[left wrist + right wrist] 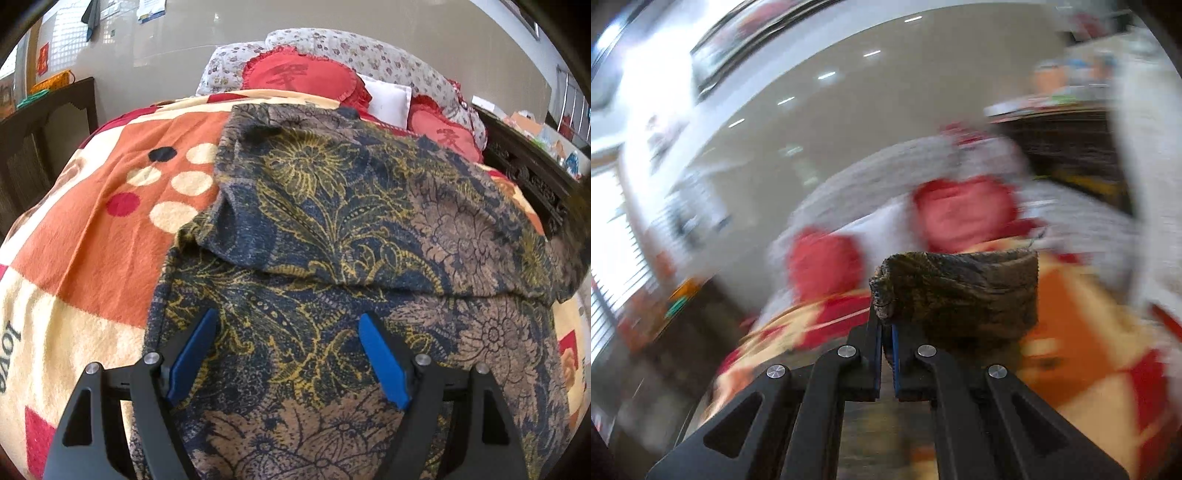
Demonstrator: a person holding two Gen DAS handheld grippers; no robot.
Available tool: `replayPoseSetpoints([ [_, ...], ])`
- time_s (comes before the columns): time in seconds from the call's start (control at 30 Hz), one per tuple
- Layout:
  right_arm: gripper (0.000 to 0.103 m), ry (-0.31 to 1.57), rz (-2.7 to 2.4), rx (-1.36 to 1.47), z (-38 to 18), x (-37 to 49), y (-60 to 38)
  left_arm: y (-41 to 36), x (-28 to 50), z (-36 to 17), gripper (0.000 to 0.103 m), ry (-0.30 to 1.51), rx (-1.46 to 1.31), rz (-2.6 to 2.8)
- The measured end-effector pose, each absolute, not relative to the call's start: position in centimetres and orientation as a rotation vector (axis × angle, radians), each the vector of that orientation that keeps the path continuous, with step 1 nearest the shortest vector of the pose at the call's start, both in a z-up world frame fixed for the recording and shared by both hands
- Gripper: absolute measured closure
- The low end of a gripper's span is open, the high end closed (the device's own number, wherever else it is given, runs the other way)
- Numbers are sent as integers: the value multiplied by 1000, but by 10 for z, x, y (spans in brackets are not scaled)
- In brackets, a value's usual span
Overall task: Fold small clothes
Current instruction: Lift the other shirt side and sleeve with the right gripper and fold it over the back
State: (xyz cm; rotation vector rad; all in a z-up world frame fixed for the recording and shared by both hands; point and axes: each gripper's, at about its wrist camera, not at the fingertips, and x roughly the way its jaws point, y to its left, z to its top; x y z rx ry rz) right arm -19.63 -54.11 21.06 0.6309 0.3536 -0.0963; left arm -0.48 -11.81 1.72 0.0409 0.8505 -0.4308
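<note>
A dark blue, gold and tan floral garment (332, 240) lies spread on the bed, its upper part folded over toward me with a fold edge across the middle. My left gripper (288, 332) is open just above the garment's near part, blue pads (192, 354) apart and empty. In the blurred right wrist view my right gripper (886, 328) is shut on an edge of the same garment (960, 291), which bunches up lifted over the fingers.
The bed is covered by an orange, cream and red blanket (92, 240). Red cushions (303, 77) and floral pillows (369, 48) lie at the head. Dark wooden furniture stands at left (44, 129) and right (528, 166).
</note>
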Motion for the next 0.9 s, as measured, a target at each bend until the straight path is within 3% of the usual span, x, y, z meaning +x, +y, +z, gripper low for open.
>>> replayPoseSetpoints([
  [0.17,88,407,177,578,204,-106,-409,-101,-14,20,20,863,-23,-418],
  [0.43,88,670,366,487,121,-32,-261,-60,-61,31,19,874,-70,-311],
  [0.63,89,730,425,435,94,-32,-228,-25,-78,30,13,822,-170,-195],
  [0.9,86,797,446,459,63,-3,-194,-30,-79,22,12,842,-154,-237],
])
